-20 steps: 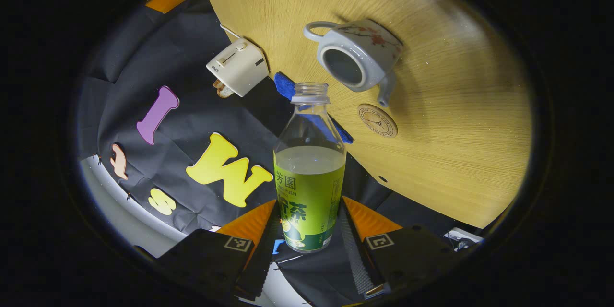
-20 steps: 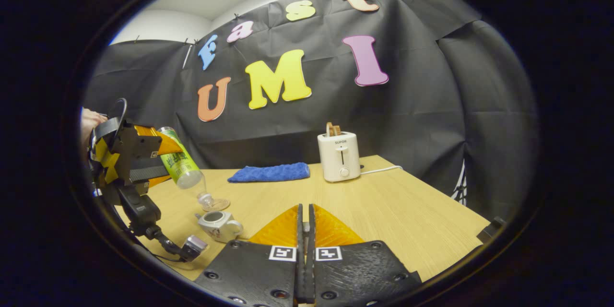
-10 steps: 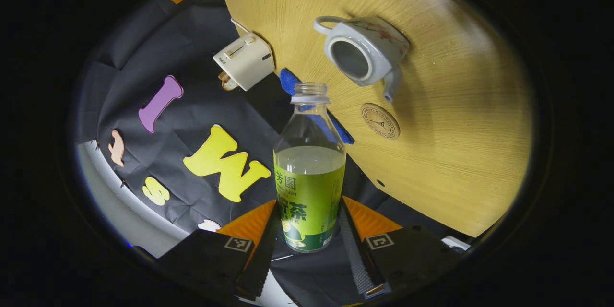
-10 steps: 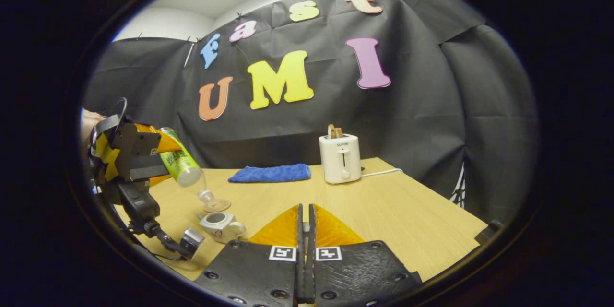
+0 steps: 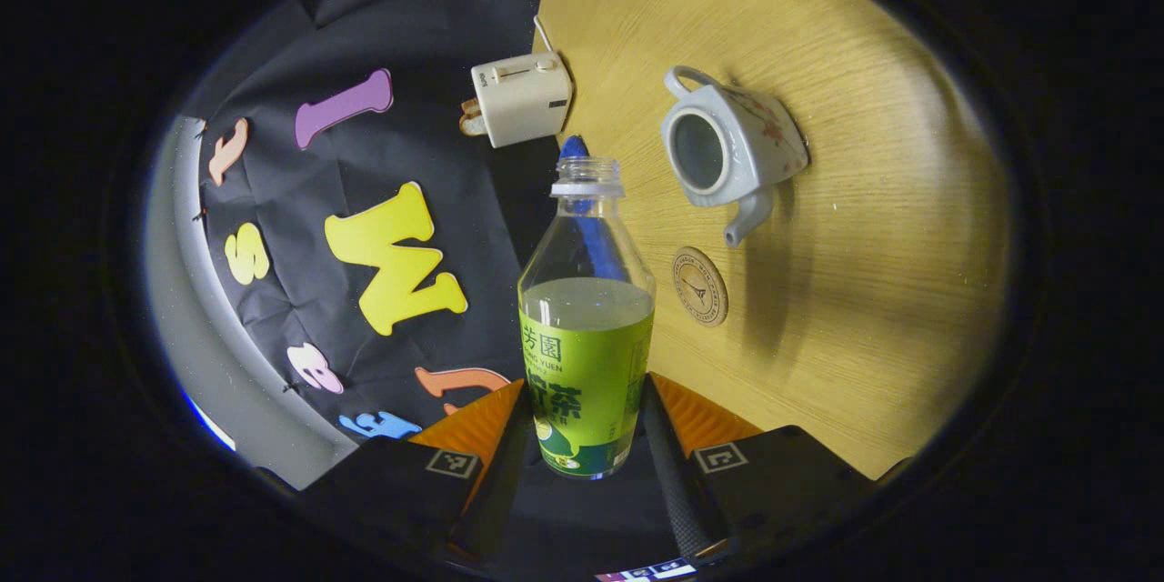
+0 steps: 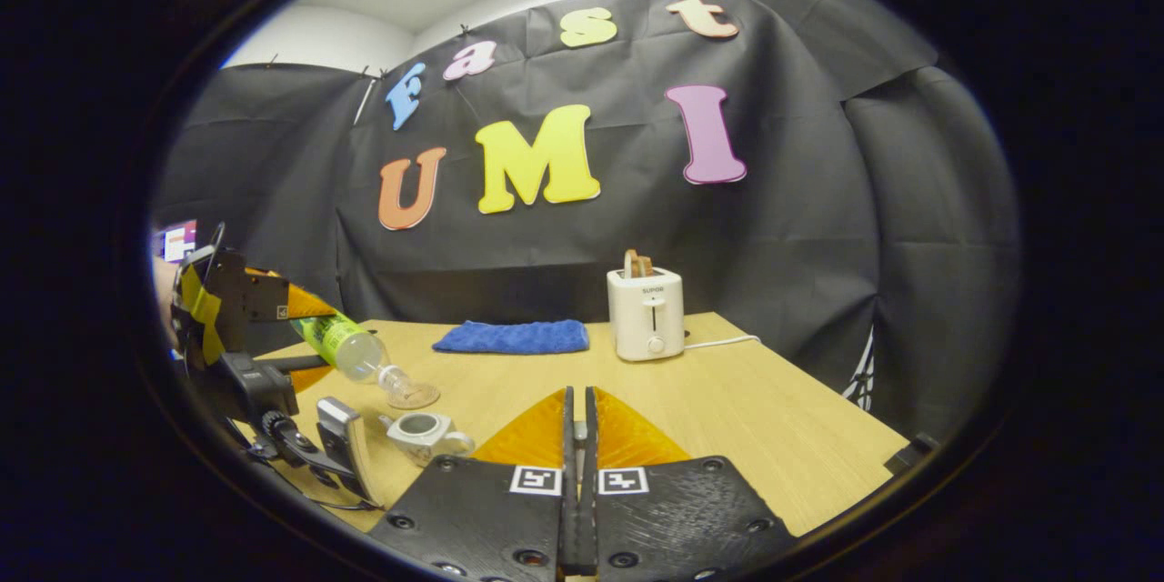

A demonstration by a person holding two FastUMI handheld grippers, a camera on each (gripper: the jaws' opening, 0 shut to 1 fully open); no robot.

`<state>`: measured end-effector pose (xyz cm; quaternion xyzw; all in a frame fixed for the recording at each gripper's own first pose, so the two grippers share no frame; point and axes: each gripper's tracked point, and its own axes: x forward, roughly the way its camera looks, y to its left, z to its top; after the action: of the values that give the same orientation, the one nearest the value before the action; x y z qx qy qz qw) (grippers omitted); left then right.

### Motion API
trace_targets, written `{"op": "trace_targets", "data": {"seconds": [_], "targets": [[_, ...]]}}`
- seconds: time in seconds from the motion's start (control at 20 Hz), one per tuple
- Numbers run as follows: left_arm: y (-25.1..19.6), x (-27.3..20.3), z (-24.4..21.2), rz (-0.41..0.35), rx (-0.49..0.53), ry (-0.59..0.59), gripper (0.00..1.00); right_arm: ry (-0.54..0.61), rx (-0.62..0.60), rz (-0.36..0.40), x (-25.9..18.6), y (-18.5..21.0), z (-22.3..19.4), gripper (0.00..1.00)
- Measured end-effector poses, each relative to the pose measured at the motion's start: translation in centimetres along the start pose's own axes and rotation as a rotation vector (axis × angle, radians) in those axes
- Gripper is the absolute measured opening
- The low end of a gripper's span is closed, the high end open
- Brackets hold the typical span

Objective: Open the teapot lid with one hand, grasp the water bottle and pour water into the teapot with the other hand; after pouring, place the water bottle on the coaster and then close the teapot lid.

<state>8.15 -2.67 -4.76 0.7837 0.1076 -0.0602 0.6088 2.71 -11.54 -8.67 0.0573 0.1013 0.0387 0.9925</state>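
L gripper (image 5: 587, 436) clamped on tilted water bottle (image 5: 587, 327), R gripper (image 6: 577, 436) pinching lid

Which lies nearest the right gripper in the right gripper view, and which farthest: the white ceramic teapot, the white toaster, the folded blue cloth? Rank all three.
1. White ceramic teapot: just left of the right gripper, lid off.
2. White toaster: ahead, slightly right.
3. Folded blue cloth: ahead-left, by the back edge; close to the toaster's depth, a narrow call.

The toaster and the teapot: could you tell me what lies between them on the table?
Bare tabletop lies between toaster and teapot, in the left gripper view.
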Motion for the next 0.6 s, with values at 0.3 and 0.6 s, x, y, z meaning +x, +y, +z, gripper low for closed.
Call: {"op": "trace_targets", "data": {"seconds": [0.3,0.6], "targets": [[-2.3,0.2,-2.4,-0.04,-0.331,-0.011,0.71,-0.002,-0.014,-0.005,-0.2,1.2,1.1,0.0],[-1.9,1.4,-4.5,0.023,-0.724,-0.037,0.71,-0.007,-0.049,-0.018,-0.1,2.5,2.2,0.0]]}}
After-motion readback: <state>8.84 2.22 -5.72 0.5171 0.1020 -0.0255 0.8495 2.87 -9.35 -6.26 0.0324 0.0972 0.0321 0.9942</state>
